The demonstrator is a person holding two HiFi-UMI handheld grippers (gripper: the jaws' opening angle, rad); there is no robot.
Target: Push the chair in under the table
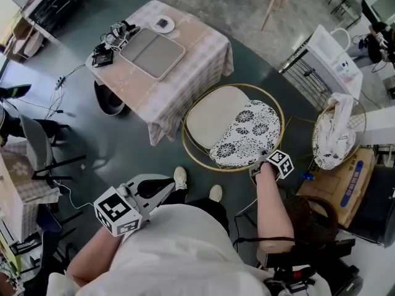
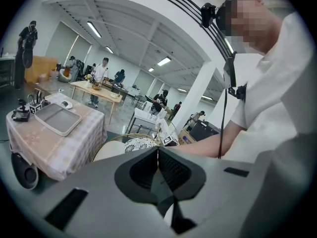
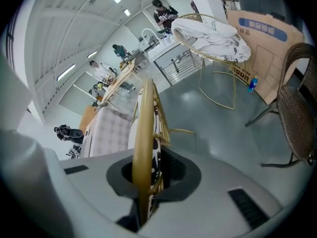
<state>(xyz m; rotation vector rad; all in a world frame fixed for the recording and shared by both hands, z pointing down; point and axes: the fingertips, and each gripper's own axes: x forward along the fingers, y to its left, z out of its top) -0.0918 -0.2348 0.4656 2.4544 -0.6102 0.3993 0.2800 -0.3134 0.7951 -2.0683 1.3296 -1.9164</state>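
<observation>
The round chair (image 1: 216, 119) has a gold wire rim, a cream seat and a black-and-white flowered cushion (image 1: 247, 134). It stands at the near right corner of the table (image 1: 197, 48), which is draped in a pale checked cloth, and its rim reaches the hanging cloth. My right gripper (image 1: 260, 166) is at the chair's near edge, shut on the gold rim (image 3: 143, 133), which runs upright between the jaws (image 3: 146, 178). My left gripper (image 1: 168, 188) hangs close to my body, left of the chair, shut and empty (image 2: 158, 158).
A grey tray (image 1: 152, 52) and small devices lie on the table. At the right stand a second round gold chair (image 1: 337, 134) with white cloth in it, a cardboard box (image 1: 353, 184), a wicker chair (image 1: 321, 217) and a white rack (image 1: 330, 57). An office chair (image 1: 37, 147) stands at the left.
</observation>
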